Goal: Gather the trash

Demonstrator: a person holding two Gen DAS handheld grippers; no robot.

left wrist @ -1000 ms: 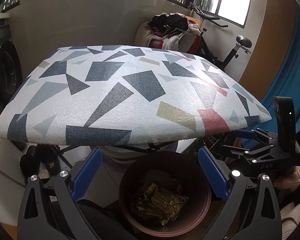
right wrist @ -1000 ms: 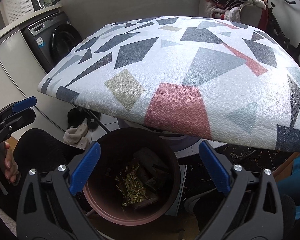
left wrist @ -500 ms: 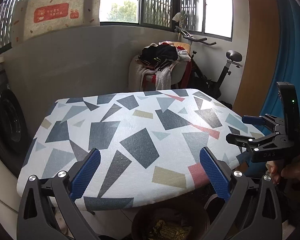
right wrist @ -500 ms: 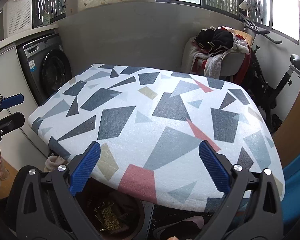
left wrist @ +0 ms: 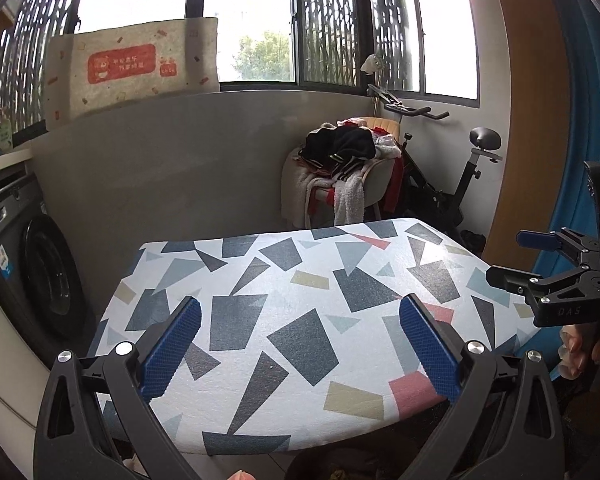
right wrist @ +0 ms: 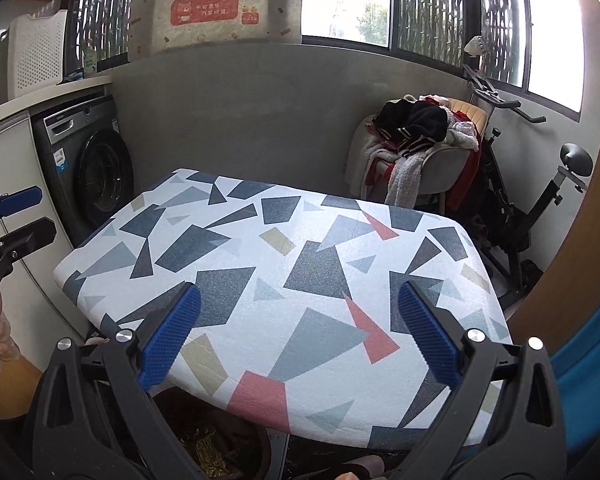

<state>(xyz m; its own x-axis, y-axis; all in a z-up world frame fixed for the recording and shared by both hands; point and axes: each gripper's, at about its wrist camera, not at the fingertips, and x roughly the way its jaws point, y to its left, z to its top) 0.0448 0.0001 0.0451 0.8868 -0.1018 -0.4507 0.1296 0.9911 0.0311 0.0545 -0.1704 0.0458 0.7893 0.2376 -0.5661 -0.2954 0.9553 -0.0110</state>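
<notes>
Both grippers hover with fingers spread and empty: the left gripper [left wrist: 300,344] and right gripper [right wrist: 299,340] over the patterned surface [right wrist: 300,256]. The bin [right wrist: 220,444] of gold wrappers sits below and behind the fingers, nearer the right one's left finger.

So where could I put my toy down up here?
The whole tabletop looks bare, from the washing machine side to the exercise bike side. The chair behind is piled with clothes.
</notes>
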